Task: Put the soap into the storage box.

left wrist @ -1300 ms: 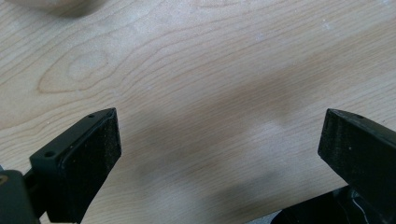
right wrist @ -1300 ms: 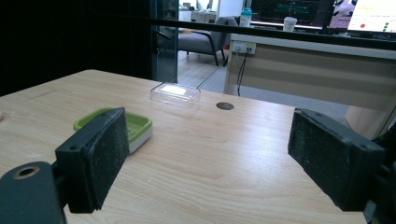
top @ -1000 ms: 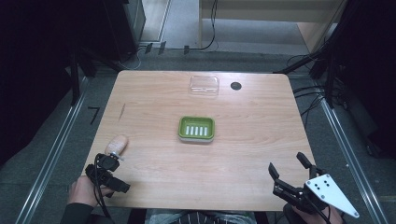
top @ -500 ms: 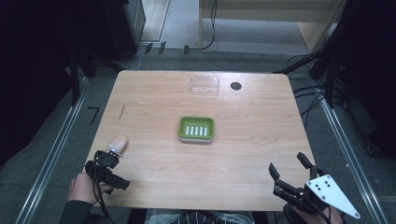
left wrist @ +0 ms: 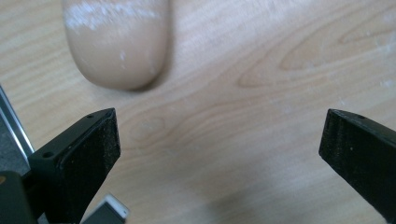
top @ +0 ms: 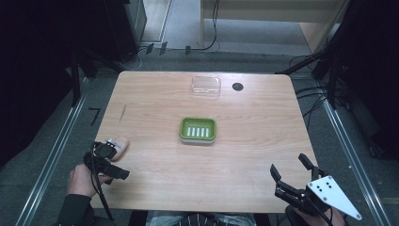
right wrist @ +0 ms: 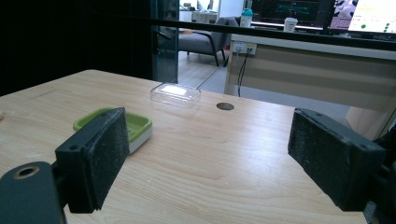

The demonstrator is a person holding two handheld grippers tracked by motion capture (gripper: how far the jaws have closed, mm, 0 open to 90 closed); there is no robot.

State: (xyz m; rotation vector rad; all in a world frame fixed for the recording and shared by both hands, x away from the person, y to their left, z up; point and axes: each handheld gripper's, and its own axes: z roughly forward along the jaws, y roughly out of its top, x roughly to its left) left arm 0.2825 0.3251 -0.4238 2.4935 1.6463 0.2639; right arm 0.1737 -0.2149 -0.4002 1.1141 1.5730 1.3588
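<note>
Left gripper poised by a beige soap bar at the lower left of the table; right gripper idle at the lower right.

In the high view the left gripper (top: 109, 162) sits at the lower left with its jaws apart, and the soap bar (top: 118, 145) lies just beyond it near the table (top: 155, 99) edge, its long axis running left to right across the frame with a slight upward tilt to the right. The left gripper view adds what the high view cannot: the soap bar (left wrist: 116, 42) at upper left, its rounded end pointing down toward the jaws, white powdery marks on it, untouched. Mid-frame lie a green soap dish (top: 198, 130) and, farther up, a clear lid (top: 206, 86). At lower right the right gripper (top: 294, 176) holds its jaws wide apart, clamping nothing; its view shows the green soap dish (right wrist: 133, 125) side-on.
</note>
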